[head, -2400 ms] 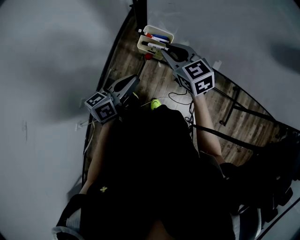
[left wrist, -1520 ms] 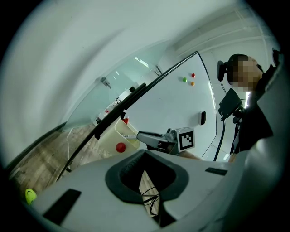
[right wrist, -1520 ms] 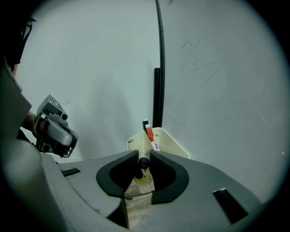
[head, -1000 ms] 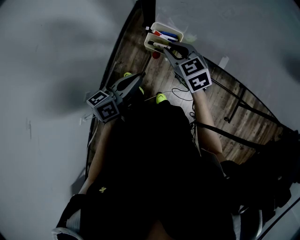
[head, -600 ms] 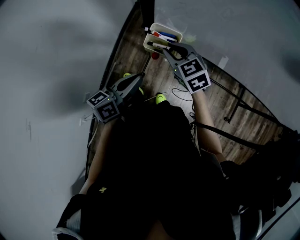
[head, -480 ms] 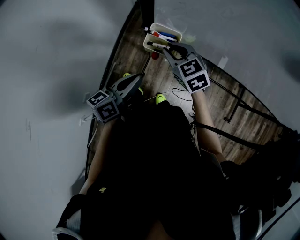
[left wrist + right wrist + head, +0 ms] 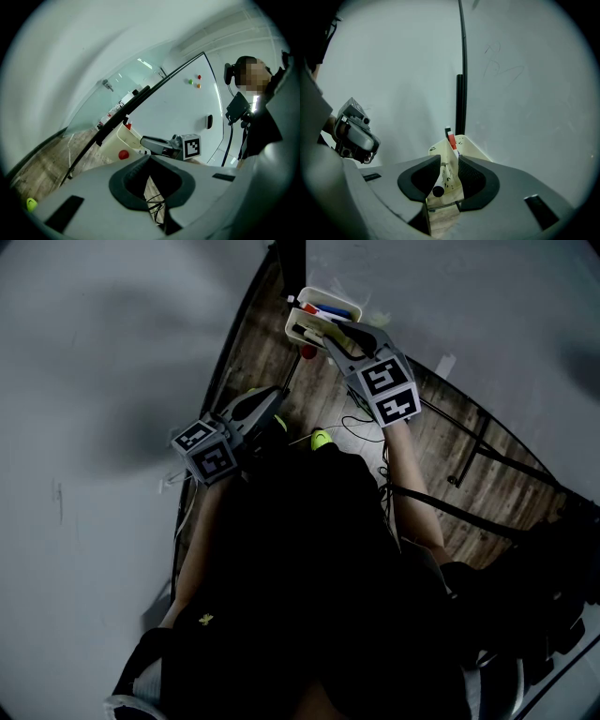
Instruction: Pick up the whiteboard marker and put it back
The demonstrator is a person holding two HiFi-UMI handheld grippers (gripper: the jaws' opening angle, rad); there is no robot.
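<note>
Since half a second ago, the right gripper (image 7: 333,334) has crept a little closer to the cream tray (image 7: 323,304), and its tip is now just over the tray's near rim. Nothing else has moved.

In the right gripper view, the jaws stand a little apart. The whiteboard marker (image 7: 443,176) lies in the gap between them, with its black end pointing back at the camera. It leans on one jaw pad, and the other pad does not touch it (so it sits loose and is not pinched). Its front end points down into the tray.

A red marker (image 7: 451,139) stands in the tray too. The tray sits at the far end of the wooden floor (image 7: 441,456), in the corner beside the black post (image 7: 460,98) and the whiteboard (image 7: 525,93).

The left gripper (image 7: 274,401) hangs lower down, near the edge of the pale wall and well apart from the tray. Its jaws are closed at the tips and hold nothing. A green ball (image 7: 321,439) lies on the floor between the two grippers, close to some thin cables (image 7: 361,437).
</note>
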